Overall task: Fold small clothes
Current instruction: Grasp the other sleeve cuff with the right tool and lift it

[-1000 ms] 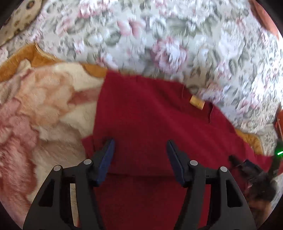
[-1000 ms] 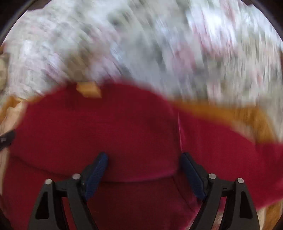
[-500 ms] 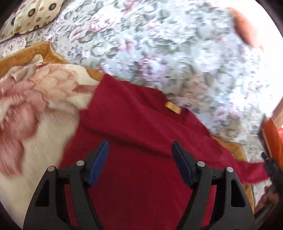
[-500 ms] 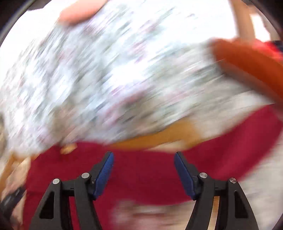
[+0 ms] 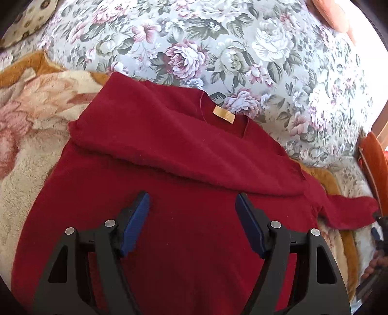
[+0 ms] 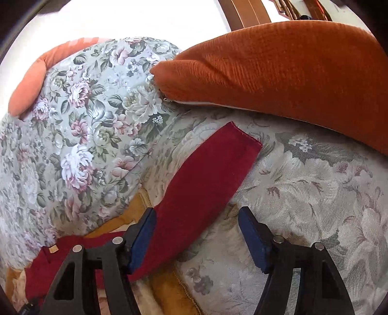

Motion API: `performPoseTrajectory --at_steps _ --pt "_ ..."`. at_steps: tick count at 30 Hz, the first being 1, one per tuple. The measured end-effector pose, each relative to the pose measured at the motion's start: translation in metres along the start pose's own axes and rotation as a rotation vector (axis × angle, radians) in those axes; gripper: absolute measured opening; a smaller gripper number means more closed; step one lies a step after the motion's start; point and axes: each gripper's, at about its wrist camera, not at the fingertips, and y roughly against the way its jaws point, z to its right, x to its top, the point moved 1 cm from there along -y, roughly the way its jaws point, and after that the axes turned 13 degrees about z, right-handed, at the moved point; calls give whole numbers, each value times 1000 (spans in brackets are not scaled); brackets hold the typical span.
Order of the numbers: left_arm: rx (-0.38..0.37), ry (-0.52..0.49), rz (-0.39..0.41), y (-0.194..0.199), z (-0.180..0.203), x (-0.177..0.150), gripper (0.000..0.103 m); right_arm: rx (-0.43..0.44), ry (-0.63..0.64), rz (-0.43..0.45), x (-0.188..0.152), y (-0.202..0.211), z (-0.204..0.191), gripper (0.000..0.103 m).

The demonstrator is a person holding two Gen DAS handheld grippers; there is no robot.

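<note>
A dark red sweater point(image 5: 169, 206) lies flat on a fleece blanket on a sofa, with a tan neck label point(image 5: 223, 114). One sleeve is folded across its chest; the other sleeve point(image 6: 206, 179) stretches out to the right over the sofa seat. My left gripper point(image 5: 192, 215) is open and empty above the sweater's body. My right gripper point(image 6: 197, 232) is open and empty over the outstretched sleeve, its left finger beside the sleeve's edge. The right gripper also shows at the right edge of the left wrist view point(image 5: 378, 232).
The floral sofa back point(image 5: 218, 48) rises behind the sweater. An orange cushion point(image 6: 278, 70) lies at the right, just beyond the sleeve cuff. The cream and orange fleece blanket point(image 5: 29, 121) spreads to the left. A wooden frame point(image 6: 249, 12) stands behind.
Both grippers have pulled back from the sweater. The right gripper swung right from the sweater's body to the outstretched sleeve. A sleeve now lies folded across the chest.
</note>
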Motion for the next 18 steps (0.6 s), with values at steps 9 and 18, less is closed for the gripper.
performPoseTrajectory --at_steps 9,18 --pt "4 0 -2 -2 1 0 73 35 -144 95 10 -22 -6 77" --pt "2 5 -3 -3 0 1 73 198 -344 7 -2 -15 16 44"
